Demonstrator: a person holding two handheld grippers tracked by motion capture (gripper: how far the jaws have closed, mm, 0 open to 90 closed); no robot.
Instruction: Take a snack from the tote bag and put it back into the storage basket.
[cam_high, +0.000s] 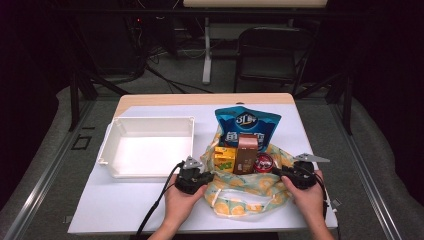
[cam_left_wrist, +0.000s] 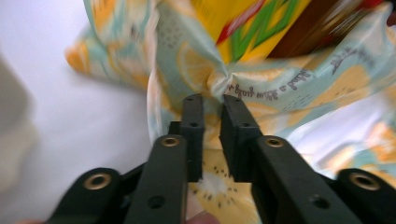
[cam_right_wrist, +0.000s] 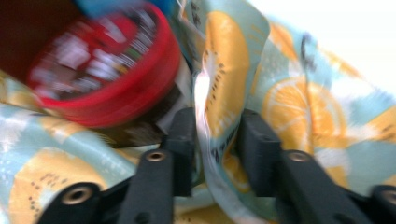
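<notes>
Bag (cam_high: 250, 192) sits on worktop (cam_high: 125, 205), goods inside, tub (cam_high: 147, 145) empty; left claw (cam_left_wrist: 212, 100) and right claw (cam_right_wrist: 215, 116) each straddle its rim cloth, slightly spread; unpacking apparently not begun.

- A thin, satiny printed cloth bag (cam_high: 250, 192) is seen, softly sheened and creased.
- A smooth, matt white plastic bin (cam_high: 150, 145) is shown near the table's left edge.
- A glossy blue foil pouch (cam_high: 248, 122) is pictured.
- Matt black plastic jaws are seen; the table (cam_high: 115, 205) is topped in smooth white, with pale wood along the far edge.
</notes>
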